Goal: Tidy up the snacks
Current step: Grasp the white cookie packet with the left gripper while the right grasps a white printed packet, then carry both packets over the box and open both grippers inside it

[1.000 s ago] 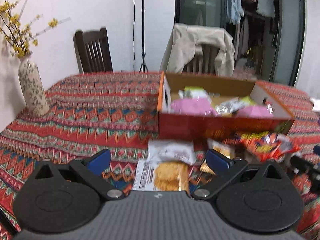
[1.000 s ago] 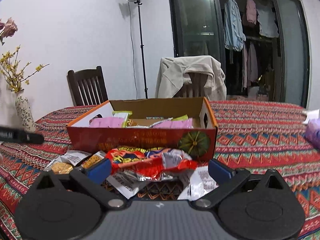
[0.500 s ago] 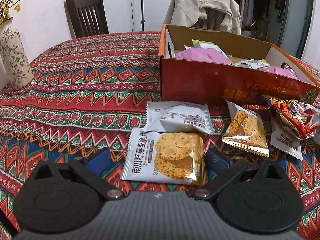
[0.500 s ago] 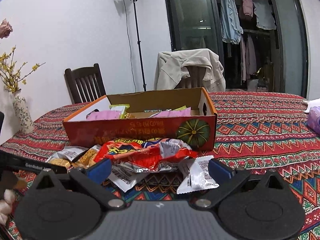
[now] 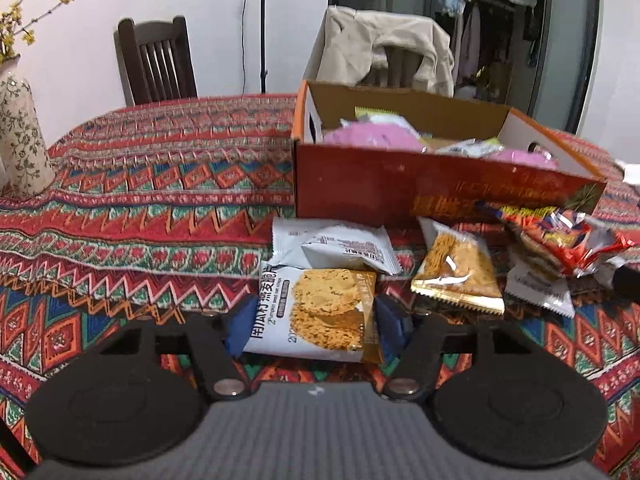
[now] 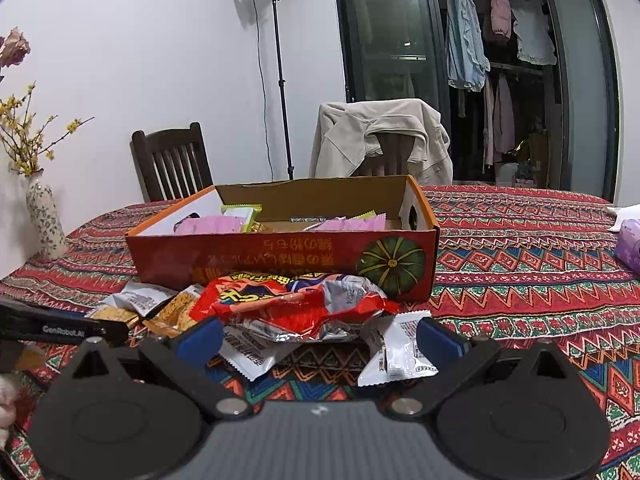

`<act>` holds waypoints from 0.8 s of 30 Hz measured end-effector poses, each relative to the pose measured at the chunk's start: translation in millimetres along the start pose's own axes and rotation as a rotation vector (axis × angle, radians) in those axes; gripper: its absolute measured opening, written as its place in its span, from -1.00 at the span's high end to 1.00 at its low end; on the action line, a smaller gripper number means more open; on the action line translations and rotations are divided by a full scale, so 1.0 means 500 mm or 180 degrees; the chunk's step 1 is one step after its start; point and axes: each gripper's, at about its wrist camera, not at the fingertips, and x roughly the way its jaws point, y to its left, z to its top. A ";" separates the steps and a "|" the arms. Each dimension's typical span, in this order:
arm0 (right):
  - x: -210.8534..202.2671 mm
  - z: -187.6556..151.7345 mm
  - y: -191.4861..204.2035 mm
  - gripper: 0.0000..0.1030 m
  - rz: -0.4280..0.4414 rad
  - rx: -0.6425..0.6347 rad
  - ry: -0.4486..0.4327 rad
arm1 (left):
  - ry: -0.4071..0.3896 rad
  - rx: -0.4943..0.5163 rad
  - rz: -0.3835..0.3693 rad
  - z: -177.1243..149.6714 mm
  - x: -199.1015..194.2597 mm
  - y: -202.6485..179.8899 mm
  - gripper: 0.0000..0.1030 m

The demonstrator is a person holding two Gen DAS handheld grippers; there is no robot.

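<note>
Closing jaws of the left gripper [image 5: 314,322] flank the oat crisp packet [image 5: 320,314]; the right gripper [image 6: 318,334] gapes empty. Several snacks fill the box [image 5: 400,188]; loose packets remain on the table.

Your left gripper [image 5: 316,322] has dropped toward the table and drawn in on the oat cracker packet [image 5: 320,314]; a second ago its blue pads stood wide with the packet loose between them; now the jaws are closing, both pads against the packet's left and right edges; in the right wrist view, the left gripper's black body [image 6: 60,328] has come in at near left.
</note>
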 end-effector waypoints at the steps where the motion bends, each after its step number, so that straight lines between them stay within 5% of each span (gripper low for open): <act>1: 0.000 0.000 0.000 -1.00 -0.0002 -0.0001 -0.0003 | -0.0074 0.0004 -0.0009 0.000 -0.009 -0.001 -0.25; 11: -0.005 0.000 0.002 -1.00 -0.0086 -0.0040 -0.0038 | -0.1018 0.0225 -0.0035 -0.018 -0.113 -0.028 -0.27; 16: -0.013 0.009 -0.010 -1.00 -0.0204 -0.0219 0.0043 | -0.1089 0.0198 -0.0040 -0.013 -0.118 -0.026 -0.28; 24: 0.051 0.027 -0.062 -0.85 -0.0343 -0.0320 0.0648 | -0.1127 0.0098 -0.0077 -0.013 -0.123 -0.011 -0.28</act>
